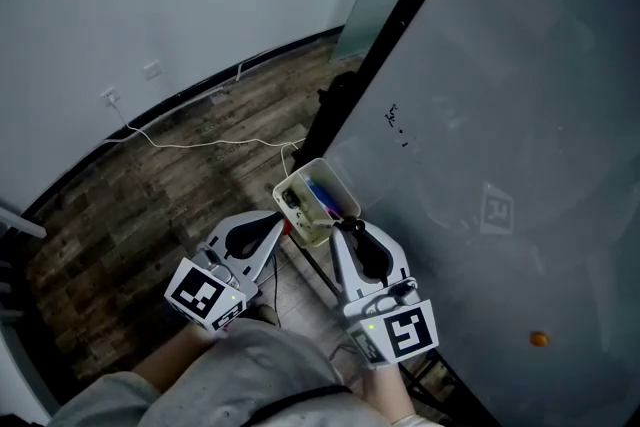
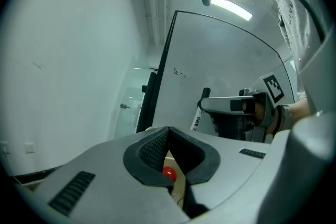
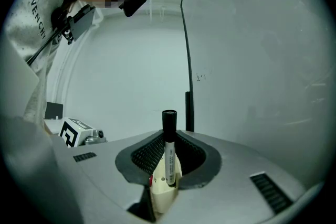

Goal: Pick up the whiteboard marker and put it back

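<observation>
The step looked to be seating the marker (image 3: 169, 147) in the holder (image 1: 297, 172) at the whiteboard's (image 1: 480, 115) framed edge. It needed to stay upright, go straight down beside the pens (image 1: 322, 196), and be freed only once bedded. The right gripper (image 3: 168, 160) was clamped on its barrel, cap up, lower end at the holder. The left gripper (image 2: 168, 136) had its jaws together and empty, just beside the holder.

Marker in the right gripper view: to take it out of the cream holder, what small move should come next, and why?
Probably raise the right gripper a little, straight along the marker, with the jaws closed. The marker stands upright between the jaws, black cap up, and its lower end seems to sit in the cream holder. A sideways pull could catch it on the holder's rim.
</observation>
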`<state>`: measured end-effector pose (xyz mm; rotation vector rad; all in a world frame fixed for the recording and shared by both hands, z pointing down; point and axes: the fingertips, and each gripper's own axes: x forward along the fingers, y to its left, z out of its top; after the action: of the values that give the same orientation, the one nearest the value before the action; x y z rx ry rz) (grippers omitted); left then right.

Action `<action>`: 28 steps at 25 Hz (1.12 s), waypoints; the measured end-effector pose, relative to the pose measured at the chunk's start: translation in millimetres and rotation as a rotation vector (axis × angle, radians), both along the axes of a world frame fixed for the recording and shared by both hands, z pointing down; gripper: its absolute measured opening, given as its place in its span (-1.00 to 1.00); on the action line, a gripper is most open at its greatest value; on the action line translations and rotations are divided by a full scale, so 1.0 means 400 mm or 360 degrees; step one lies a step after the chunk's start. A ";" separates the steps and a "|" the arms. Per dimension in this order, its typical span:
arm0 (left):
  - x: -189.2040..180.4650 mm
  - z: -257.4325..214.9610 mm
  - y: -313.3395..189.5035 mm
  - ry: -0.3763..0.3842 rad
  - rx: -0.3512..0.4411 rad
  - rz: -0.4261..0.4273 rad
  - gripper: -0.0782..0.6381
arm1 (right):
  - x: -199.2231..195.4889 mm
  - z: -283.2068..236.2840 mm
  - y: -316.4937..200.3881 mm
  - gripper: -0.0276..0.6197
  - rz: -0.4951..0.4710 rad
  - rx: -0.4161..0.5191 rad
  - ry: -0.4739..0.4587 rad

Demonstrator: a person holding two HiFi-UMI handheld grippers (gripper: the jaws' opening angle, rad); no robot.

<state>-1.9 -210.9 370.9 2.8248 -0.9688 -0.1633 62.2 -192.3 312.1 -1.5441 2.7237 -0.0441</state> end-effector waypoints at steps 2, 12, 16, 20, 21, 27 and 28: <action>0.003 -0.004 -0.001 0.0005 0.0003 0.0004 -0.74 | 0.002 -0.007 0.001 -0.68 -0.0010 0.0003 0.0002; 0.022 -0.020 -0.010 0.0034 0.0003 0.0046 -0.74 | 0.018 -0.032 -0.007 -0.68 0.0003 0.0015 0.0023; 0.027 -0.022 -0.017 0.0058 -0.0031 0.0054 -0.74 | 0.020 -0.050 -0.009 -0.68 -0.0003 0.0028 0.0018; 0.034 -0.028 -0.017 0.0057 -0.0031 0.0076 -0.74 | 0.019 -0.065 -0.008 -0.68 -0.0015 0.0031 -0.0005; 0.036 -0.029 -0.016 0.0056 -0.0030 0.0079 -0.74 | 0.019 -0.069 -0.007 -0.68 -0.0019 0.0031 -0.0013; 0.037 -0.029 -0.016 0.0053 -0.0026 0.0076 -0.74 | 0.017 -0.101 -0.002 -0.68 -0.0048 0.0051 -0.0051; 0.037 -0.029 -0.017 0.0052 -0.0025 0.0075 -0.74 | 0.017 -0.106 -0.002 -0.68 -0.0052 0.0057 -0.0054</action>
<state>12.9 -217.6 359.2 2.8182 -0.8924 -0.1950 69.1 -193.0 269.8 -1.4759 2.7084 -0.0219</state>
